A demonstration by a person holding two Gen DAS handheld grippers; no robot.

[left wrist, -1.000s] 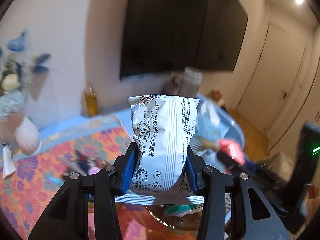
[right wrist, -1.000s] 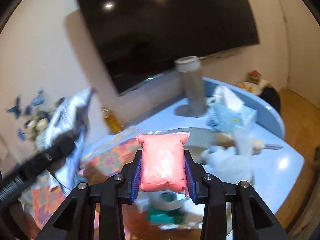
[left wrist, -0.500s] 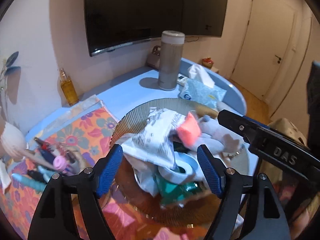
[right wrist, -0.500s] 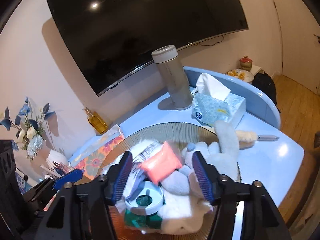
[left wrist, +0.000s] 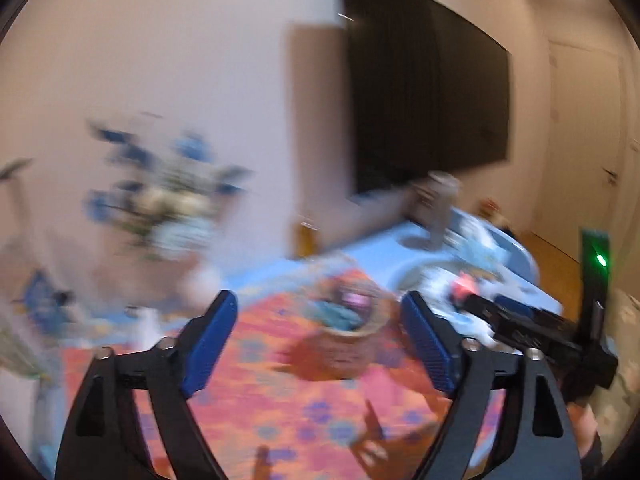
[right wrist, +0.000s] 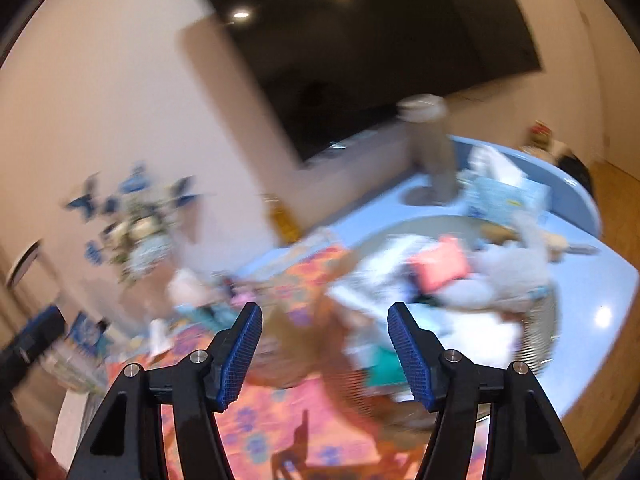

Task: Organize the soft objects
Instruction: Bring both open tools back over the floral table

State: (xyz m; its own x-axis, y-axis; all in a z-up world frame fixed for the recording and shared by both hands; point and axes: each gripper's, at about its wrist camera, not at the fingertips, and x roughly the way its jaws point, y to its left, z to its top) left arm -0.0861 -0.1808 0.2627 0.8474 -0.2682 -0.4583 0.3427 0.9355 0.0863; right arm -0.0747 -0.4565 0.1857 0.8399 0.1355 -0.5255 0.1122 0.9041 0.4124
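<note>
Both views are motion-blurred. My left gripper (left wrist: 320, 304) hovers over the floral cloth (left wrist: 280, 400), its jaws opening with nothing between them; a small woven basket (left wrist: 344, 332) sits just beyond its tips. My right gripper (right wrist: 325, 312) is open and holds nothing. Up and to its right, the round ribbed tray (right wrist: 540, 344) holds the white snack bag (right wrist: 376, 276), the pink pouch (right wrist: 440, 264) and a grey plush toy (right wrist: 508, 272). In the left wrist view the pink pouch (left wrist: 464, 282) shows far right, behind the other gripper's black body.
A tall beige cylinder (right wrist: 430, 148) and a tissue box (right wrist: 504, 196) stand behind the tray on the blue table (right wrist: 592, 292). A vase of blue flowers (right wrist: 136, 224) and an oil bottle (right wrist: 282, 220) are by the wall, under a dark TV (right wrist: 360, 40).
The white bag and the pink pouch left the grippers and now lie in the tray. Both grippers opened, then swung left, away from the tray and toward the floral cloth.
</note>
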